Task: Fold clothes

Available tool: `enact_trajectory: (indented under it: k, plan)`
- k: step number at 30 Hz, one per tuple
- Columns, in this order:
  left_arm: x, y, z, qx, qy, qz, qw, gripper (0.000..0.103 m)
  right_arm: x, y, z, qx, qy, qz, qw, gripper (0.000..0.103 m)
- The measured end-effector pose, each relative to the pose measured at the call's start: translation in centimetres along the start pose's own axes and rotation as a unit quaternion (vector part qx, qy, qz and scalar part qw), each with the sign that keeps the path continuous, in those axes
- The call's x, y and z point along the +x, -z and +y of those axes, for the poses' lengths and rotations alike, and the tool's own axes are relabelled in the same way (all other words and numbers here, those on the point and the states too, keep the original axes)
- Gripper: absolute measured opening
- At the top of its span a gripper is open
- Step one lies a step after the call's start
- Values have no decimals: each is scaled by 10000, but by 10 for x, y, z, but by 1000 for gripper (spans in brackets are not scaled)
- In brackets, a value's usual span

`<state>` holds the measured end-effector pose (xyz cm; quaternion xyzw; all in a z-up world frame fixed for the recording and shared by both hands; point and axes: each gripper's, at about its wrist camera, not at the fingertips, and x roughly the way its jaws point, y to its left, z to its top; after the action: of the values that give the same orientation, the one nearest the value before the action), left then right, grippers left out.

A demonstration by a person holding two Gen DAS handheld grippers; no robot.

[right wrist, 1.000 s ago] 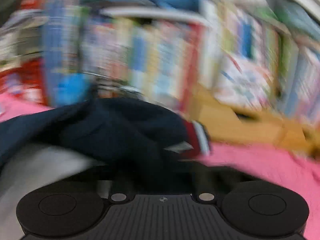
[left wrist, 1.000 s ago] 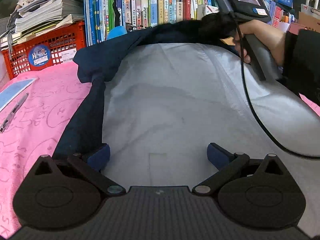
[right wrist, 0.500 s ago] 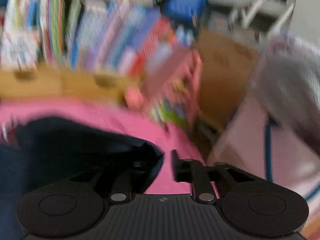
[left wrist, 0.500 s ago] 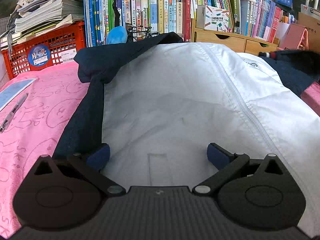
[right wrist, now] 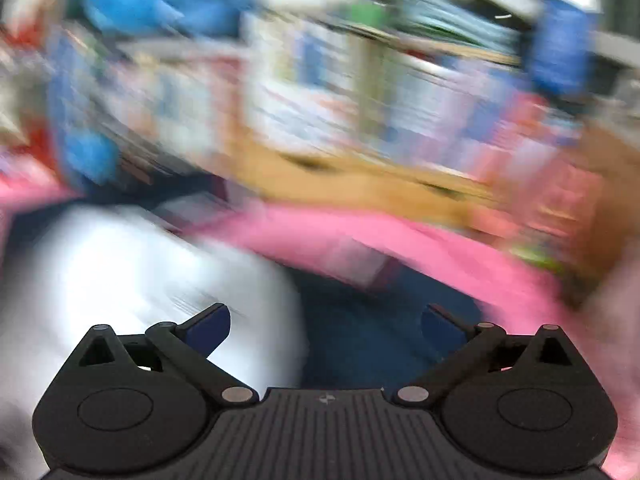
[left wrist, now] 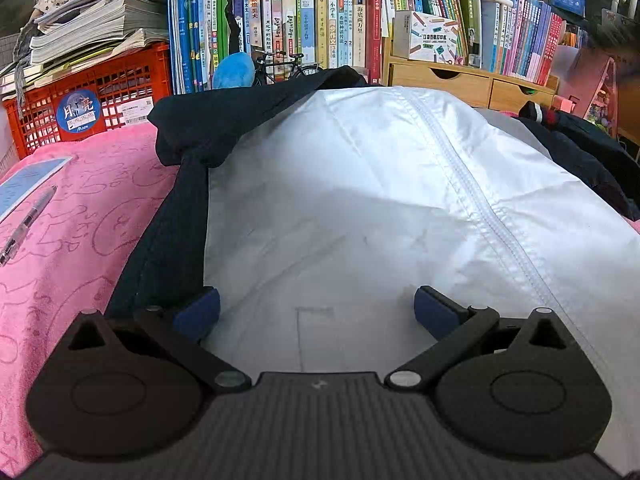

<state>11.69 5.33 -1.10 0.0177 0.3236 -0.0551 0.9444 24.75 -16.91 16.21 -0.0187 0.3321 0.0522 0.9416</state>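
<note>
**Jacket spread on the pink cloth, both grippers released**

From the left wrist, the left gripper (left wrist: 316, 304) hangs low over the near end of the jacket (left wrist: 360, 208), its blue pads spread wide with nothing pinched between them. The jacket lies opened out, pale silvery lining up, a stitched seam (left wrist: 472, 200) running from the far end toward the near right. Its navy shell shows along the left edge, bunched at the far left corner, and a navy sleeve with a striped cuff (left wrist: 538, 110) lies out to the far right. All of it rests on a pink cloth (left wrist: 80, 216), where a pen (left wrist: 28, 224) lies at the left. Behind stand a red crate (left wrist: 100, 96) under stacked papers, a row of books (left wrist: 320, 28) and a wooden drawer unit (left wrist: 460, 80).

From the right wrist everything is heavily smeared. The right gripper (right wrist: 326, 326) has just been opening and its jaws stand fully apart, empty. Below them show the pale lining at the left, navy fabric (right wrist: 360, 320) in the middle and pink cloth to the right.
</note>
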Motion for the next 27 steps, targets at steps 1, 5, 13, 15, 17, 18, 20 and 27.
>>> enact_trajectory:
  k: [1, 5, 13, 15, 17, 18, 20, 27]
  plan:
    - [0, 0, 0, -2, 2, -1, 10000, 103, 16, -17, 17, 226, -510, 85, 9984, 103]
    - [-1, 0, 1, -38, 39, -15, 10000, 103, 110, -70, 80, 1079, -1847, 668, 9746, 103]
    - [-3, 0, 5, -151, 153, -62, 9997, 103, 223, -91, 157, 934, -1064, 1661, 9759, 6]
    - [-4, 0, 7, -199, 200, -82, 9996, 103, 205, -99, 176, 607, -1536, 1260, 9782, 6]
    - [-5, 0, 9, -241, 235, -98, 9994, 103, 166, -105, 200, -23, -2190, 613, 9738, 6]
    - [-5, 0, 9, -256, 247, -103, 9993, 103, 146, -108, 214, -304, -2713, 490, 9608, 6]
    - [-5, 0, 9, -260, 251, -104, 9993, 103, 110, -110, 242, -857, -3630, 394, 9270, 15]
    - [-6, -1, 8, -228, 226, -89, 9994, 103, 43, -74, 278, -2922, -3784, -180, 8781, 85]
